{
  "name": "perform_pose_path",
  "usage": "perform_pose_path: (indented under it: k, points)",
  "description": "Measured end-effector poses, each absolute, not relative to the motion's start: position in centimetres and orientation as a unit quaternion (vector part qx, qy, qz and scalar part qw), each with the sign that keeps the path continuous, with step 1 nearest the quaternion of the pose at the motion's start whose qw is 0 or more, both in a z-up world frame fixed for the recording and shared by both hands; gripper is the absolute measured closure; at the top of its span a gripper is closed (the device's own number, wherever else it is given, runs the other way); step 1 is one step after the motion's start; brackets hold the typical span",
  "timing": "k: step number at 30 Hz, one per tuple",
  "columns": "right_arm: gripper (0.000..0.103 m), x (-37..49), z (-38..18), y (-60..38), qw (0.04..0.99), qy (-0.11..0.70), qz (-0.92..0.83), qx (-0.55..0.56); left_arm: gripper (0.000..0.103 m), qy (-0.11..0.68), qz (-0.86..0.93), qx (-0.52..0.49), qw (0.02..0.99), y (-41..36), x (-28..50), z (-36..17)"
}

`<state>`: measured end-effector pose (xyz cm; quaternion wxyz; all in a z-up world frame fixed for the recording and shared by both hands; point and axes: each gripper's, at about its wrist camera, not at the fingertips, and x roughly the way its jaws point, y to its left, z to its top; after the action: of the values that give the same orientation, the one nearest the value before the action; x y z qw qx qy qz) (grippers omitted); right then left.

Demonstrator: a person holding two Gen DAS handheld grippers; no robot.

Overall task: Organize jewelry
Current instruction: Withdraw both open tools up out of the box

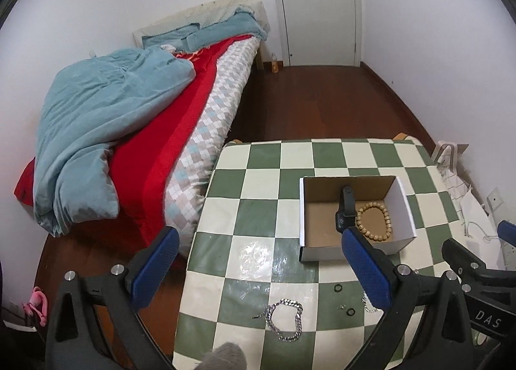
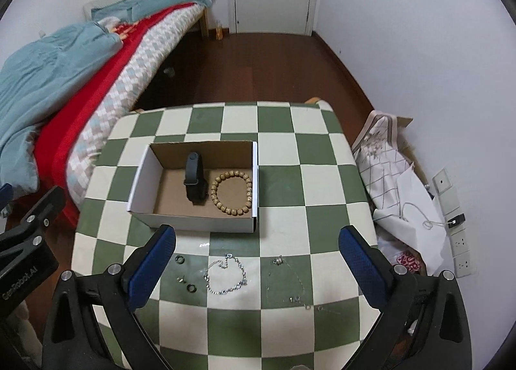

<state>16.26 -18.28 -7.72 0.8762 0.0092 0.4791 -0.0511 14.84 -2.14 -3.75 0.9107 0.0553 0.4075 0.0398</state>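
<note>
Nearest the left wrist lens, the left gripper (image 1: 258, 265) hangs released, its blue pads spread wide with nothing between them. Just below it, toward six o'clock, the heavy silver chain (image 1: 285, 320) lies looped on the checkered table (image 1: 258, 183), its long axis running roughly from eleven to five. Two small black rings (image 1: 337, 288) sit at about three o'clock from that chain.

Farther right, the right gripper (image 2: 257, 265) is likewise released and empty. The thin silver bracelet (image 2: 225, 276) lies almost directly under its gap, slightly toward seven o'clock, and a fine necklace (image 2: 290, 283) trails toward five o'clock, its length running from twelve down to five.

At twelve o'clock from both claws stands the open cardboard box (image 2: 193, 220), holding the black wristband (image 2: 195, 178) and, beside it at three o'clock, the wooden bead bracelet (image 2: 231, 189).

I judge each claw has a chain close beneath it; either piece must travel toward twelve o'clock into the box.
</note>
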Motion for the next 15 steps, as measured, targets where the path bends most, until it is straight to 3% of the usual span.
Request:
perform_pose_path:
  k: [15]
  points:
    - [0.001,9.4,-2.7,-18.0,0.898,0.437,-0.025,0.03,0.0,0.371,0.073,0.051,0.924,-1.6,8.3,0.4]
